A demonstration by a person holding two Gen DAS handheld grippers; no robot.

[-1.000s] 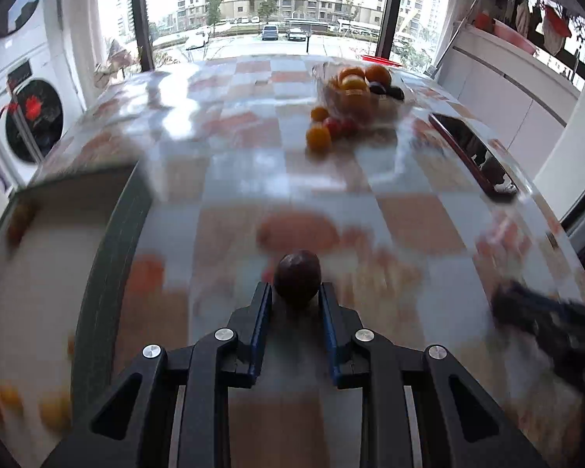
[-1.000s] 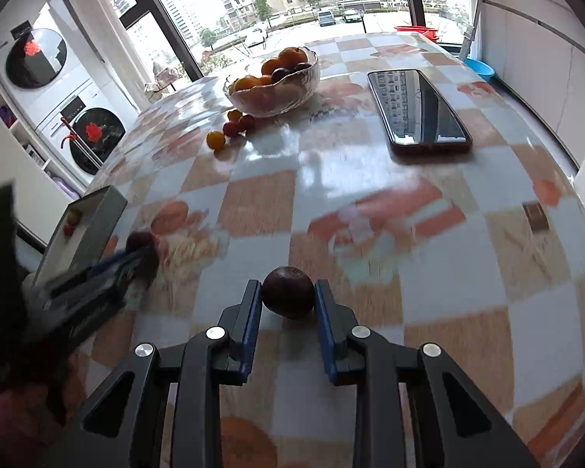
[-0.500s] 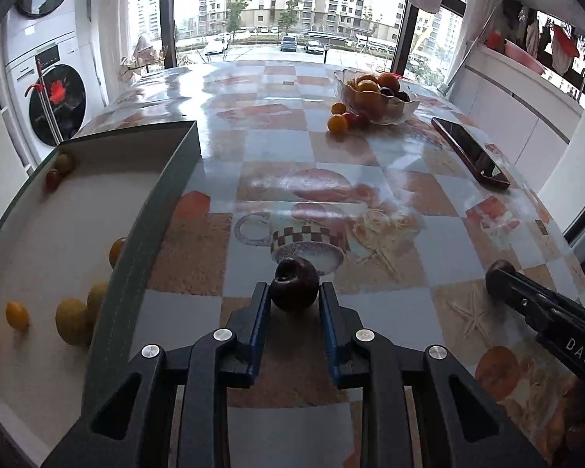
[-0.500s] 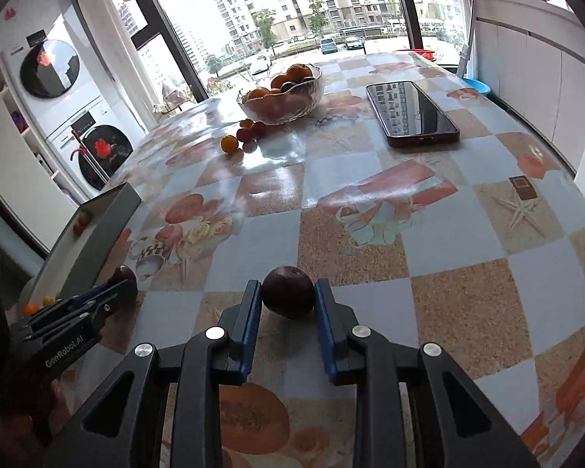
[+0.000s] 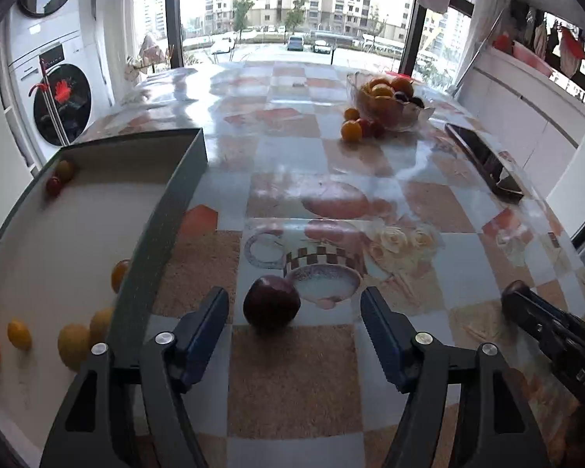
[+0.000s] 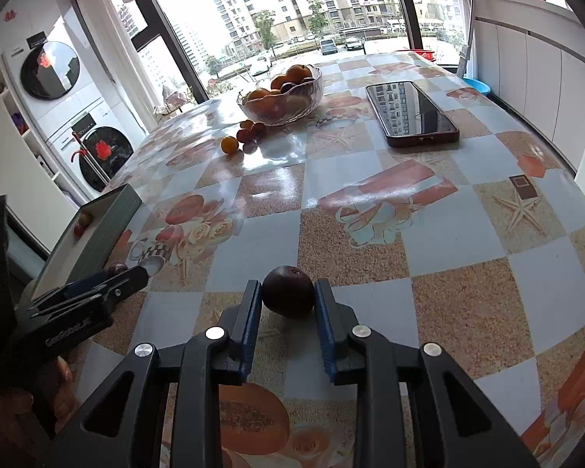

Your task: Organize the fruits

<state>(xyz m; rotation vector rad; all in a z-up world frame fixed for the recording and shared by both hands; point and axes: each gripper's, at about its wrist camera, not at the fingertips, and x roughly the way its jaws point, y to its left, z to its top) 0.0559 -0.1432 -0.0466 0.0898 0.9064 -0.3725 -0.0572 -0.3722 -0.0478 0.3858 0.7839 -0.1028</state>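
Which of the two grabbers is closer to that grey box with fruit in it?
Left. The left gripper sits right beside the grey box; the right gripper is farther across the table.

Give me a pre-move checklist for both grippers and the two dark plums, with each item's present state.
1. Left gripper lets go: ok; its jaws are opening and the dark red plum sits between them untouched.
2. That plum rests on the patterned tabletop: ok, but it lies outside the grey shallow tray.
3. Right gripper grips: ok; shut on the dark brown plum.
4. Tray has room: ok; a few small yellow and orange fruits lie in it, much floor bare.
5. Path from right gripper to tray: not ok; left gripper lies between.
6. Black phone clear of both: ok.
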